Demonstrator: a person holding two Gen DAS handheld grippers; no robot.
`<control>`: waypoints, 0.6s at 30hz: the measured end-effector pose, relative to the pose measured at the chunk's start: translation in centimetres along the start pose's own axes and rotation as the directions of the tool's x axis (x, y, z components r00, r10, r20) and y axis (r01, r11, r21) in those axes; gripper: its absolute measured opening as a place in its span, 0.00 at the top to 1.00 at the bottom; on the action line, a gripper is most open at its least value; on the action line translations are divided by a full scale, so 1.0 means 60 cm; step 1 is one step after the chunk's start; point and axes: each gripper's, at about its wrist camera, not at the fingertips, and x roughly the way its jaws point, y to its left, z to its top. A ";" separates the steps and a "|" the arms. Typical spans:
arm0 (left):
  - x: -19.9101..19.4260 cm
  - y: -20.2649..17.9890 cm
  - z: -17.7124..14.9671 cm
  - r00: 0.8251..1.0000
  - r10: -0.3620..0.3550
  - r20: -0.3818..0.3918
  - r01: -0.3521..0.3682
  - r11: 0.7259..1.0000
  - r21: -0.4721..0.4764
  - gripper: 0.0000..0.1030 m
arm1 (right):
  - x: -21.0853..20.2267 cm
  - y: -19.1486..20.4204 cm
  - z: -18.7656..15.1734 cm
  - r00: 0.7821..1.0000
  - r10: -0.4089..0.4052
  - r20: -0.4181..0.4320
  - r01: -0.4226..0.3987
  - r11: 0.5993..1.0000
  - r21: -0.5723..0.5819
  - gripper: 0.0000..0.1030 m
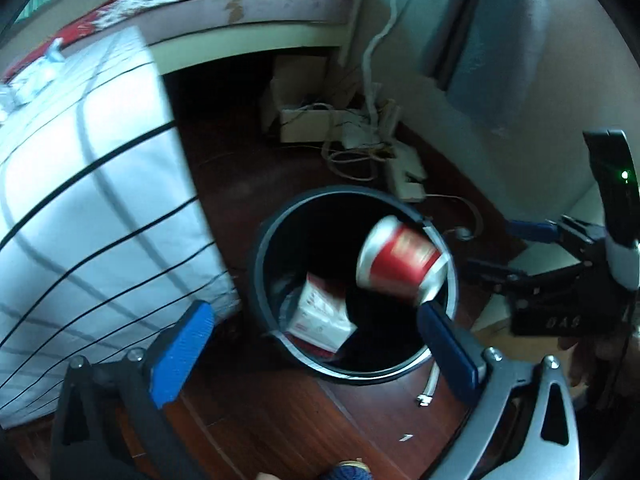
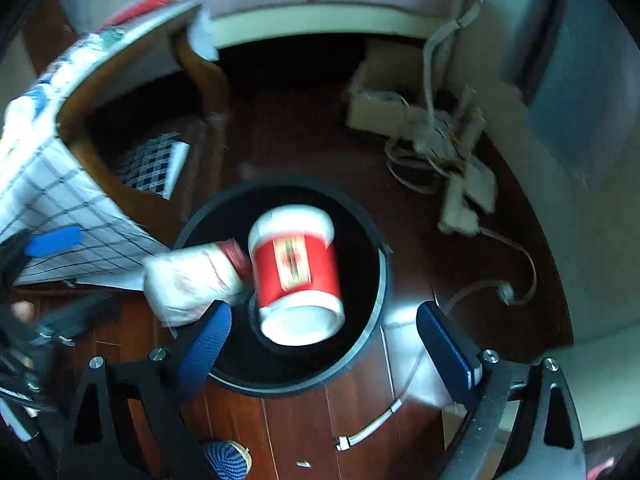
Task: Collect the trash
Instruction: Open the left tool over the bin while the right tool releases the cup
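1. Left gripper (image 1: 316,344): fingers spread wide, blue pads apart, nothing between them; aimed down at the open mouth of the black bin (image 1: 264,280).
2. Right gripper (image 2: 324,336): fingers likewise wide apart, gripping nothing; positioned directly above the same bin (image 2: 376,304).
3. Red-and-white cup (image 2: 296,276): blurred, tilted on its side, free of both pads, within the bin's opening below the right gripper. In the left wrist view, same cup (image 1: 400,260) seen at the bin's right-hand rim.
4. White packet with red print (image 1: 320,316): in the left wrist view, seen inside the bin, low against its wall. In the right wrist view, packet (image 2: 192,280) blurred over the bin's left rim, just beside the cup; contact with the cup cannot be told.
5. Bin standing upright on dark wood floor (image 2: 296,424).
6. Surroundings: white checked cloth (image 1: 88,200) hanging just left of the bin; bed (image 1: 256,4) behind; tangle of cables and power strips (image 1: 384,148) on the floor beyond the bin.
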 end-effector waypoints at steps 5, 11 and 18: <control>-0.014 0.002 -0.016 0.995 0.095 0.034 -0.094 0.995 -0.020 0.01 | -0.011 0.010 -0.001 0.999 -0.031 0.011 0.032 1.000 -0.002 0.01; -0.036 0.007 -0.013 0.989 0.132 0.063 -0.132 0.991 -0.007 0.01 | -0.034 0.025 -0.001 0.997 -0.054 0.050 0.054 0.998 -0.014 0.01; -0.064 0.024 -0.004 0.985 0.139 0.100 -0.139 0.990 -0.009 0.01 | -0.067 0.042 0.009 0.992 -0.059 0.112 0.060 0.998 -0.003 0.01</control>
